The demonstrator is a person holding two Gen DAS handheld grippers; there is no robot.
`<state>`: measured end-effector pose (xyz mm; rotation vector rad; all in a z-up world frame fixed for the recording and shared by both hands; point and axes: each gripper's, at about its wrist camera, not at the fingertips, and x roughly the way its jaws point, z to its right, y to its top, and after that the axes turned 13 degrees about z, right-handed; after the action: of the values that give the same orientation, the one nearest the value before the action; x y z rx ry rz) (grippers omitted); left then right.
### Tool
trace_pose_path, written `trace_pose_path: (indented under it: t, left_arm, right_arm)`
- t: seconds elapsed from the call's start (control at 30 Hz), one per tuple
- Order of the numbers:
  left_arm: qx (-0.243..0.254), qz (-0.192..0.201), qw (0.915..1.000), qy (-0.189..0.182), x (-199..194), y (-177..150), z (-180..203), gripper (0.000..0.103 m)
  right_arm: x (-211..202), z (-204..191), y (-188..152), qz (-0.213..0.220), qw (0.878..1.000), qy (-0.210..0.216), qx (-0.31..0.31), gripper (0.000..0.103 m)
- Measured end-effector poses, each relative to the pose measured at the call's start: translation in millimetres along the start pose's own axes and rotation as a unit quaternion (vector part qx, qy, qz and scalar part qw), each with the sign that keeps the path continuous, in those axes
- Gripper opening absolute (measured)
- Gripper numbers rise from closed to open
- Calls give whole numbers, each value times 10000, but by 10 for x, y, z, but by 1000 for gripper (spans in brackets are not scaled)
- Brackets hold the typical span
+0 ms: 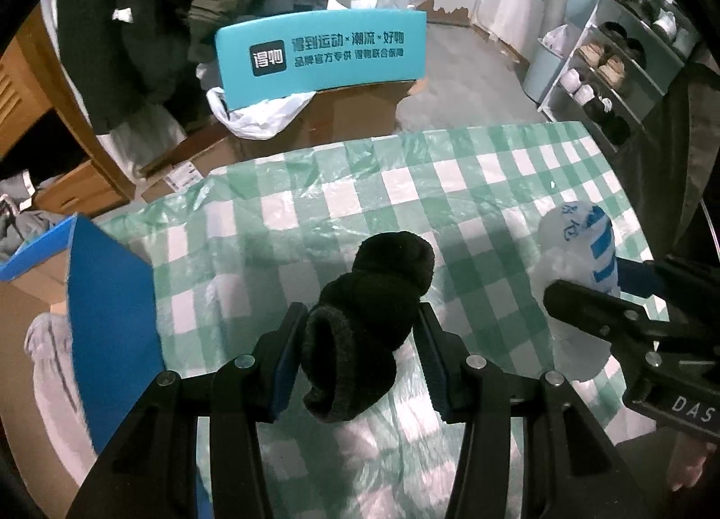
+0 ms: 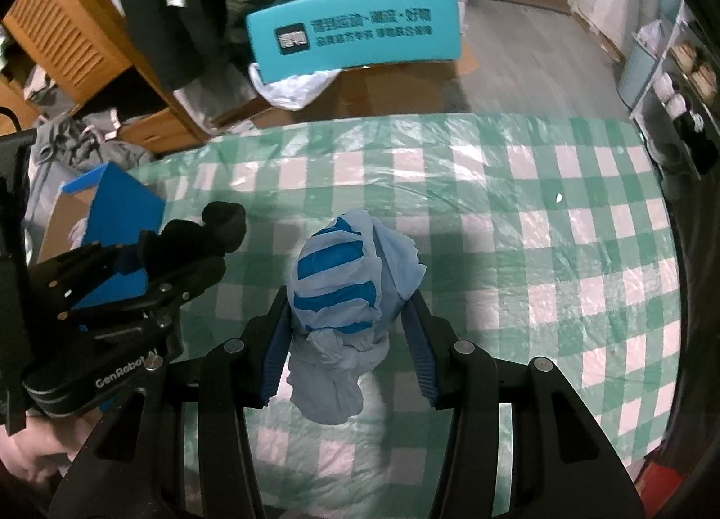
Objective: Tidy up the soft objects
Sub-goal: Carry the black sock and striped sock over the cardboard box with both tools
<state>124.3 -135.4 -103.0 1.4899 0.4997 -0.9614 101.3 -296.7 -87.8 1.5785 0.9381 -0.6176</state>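
My left gripper (image 1: 357, 316) is shut on a rolled black sock (image 1: 369, 312) and holds it over the green checked tablecloth (image 1: 450, 177). My right gripper (image 2: 348, 305) is shut on a crumpled pale blue plastic bag with dark blue stripes (image 2: 346, 285), also above the cloth. In the left wrist view the right gripper (image 1: 585, 294) and its bag (image 1: 580, 249) show at the right. In the right wrist view the left gripper (image 2: 148, 267) with the sock (image 2: 211, 226) shows at the left.
A blue-edged cardboard box (image 1: 108, 303) stands at the table's left edge; it also shows in the right wrist view (image 2: 121, 213). Beyond the far edge are a teal box (image 1: 324, 55), cardboard, a white bag (image 1: 256, 114), hanging coats and a shoe rack (image 1: 621, 69).
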Motion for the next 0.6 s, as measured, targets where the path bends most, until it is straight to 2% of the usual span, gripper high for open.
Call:
trace_pose_path:
  t: [0.6]
  left_arm:
    - [-266,361,9989,162,-800,-240,-322,49]
  right_arm:
    - [-380,-541,-23,208,9976,468,-459,47]
